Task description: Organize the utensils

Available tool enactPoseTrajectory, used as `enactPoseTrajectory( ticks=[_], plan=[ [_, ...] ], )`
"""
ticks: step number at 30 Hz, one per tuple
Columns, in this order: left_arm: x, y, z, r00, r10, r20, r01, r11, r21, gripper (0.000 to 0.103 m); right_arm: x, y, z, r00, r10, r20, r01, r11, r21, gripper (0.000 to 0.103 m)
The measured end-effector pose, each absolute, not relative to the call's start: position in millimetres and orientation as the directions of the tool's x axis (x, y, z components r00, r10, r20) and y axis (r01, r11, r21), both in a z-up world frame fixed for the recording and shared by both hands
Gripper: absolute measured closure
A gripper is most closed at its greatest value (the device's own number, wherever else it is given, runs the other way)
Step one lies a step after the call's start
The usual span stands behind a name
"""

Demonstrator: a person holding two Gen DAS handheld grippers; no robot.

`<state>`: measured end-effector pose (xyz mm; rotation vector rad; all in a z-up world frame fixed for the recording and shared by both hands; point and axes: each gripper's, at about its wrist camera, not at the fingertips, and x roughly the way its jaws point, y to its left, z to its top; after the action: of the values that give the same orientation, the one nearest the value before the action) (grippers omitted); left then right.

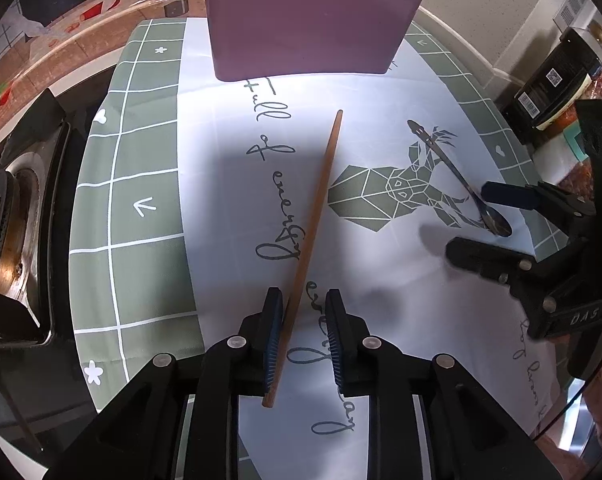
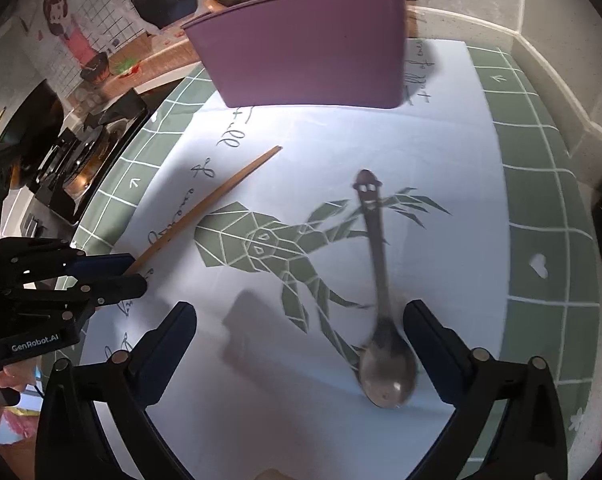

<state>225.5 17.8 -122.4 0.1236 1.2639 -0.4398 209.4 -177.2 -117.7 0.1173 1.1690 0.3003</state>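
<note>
Chopstick (image 1: 313, 236) lies on cloth (image 1: 133, 160) w/ its near end between left gripper (image 1: 301, 334) pads, not yet clamped. Right gripper (image 2: 301, 344) wide open by spoon (image 2: 381, 320). Risk: off-center pinch, stick swings short of holder (image 1: 305, 28).

Utensils standing in the purple holder (image 1: 305, 24) are cut by the top frame edge in both views; types unclear. Spoon (image 2: 385, 344) bowl motion-blurred in right wrist view. Chopstick (image 2: 205, 212) near end hidden behind the left gripper (image 2: 135, 270). Stove burner (image 1: 5, 216) cropped at left edge.
</note>
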Motion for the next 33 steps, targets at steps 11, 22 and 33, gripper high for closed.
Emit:
enactPoseTrajectory(
  ticks=[11, 22, 33],
  plan=[
    [223, 20, -120, 0.237, -0.266, -0.935, 0.36, 0.917, -0.169, 0.067, 171, -202, -104, 0.411, 0.131, -0.902, -0.151, 0.986, 0.075, 0.036],
    [234, 51, -110, 0.272, -0.252, -0.929, 0.238, 0.953, -0.188, 0.062, 183, -149, -105, 0.313, 0.418, -0.853, -0.265, 0.901, 0.344, 0.061],
    [231, 63, -105, 0.277, -0.259, -0.925, 0.213, 0.956, -0.203, 0.061, 283, -180, -98, 0.44, 0.126, -0.889, -0.183, 0.982, 0.048, 0.077]
  ],
)
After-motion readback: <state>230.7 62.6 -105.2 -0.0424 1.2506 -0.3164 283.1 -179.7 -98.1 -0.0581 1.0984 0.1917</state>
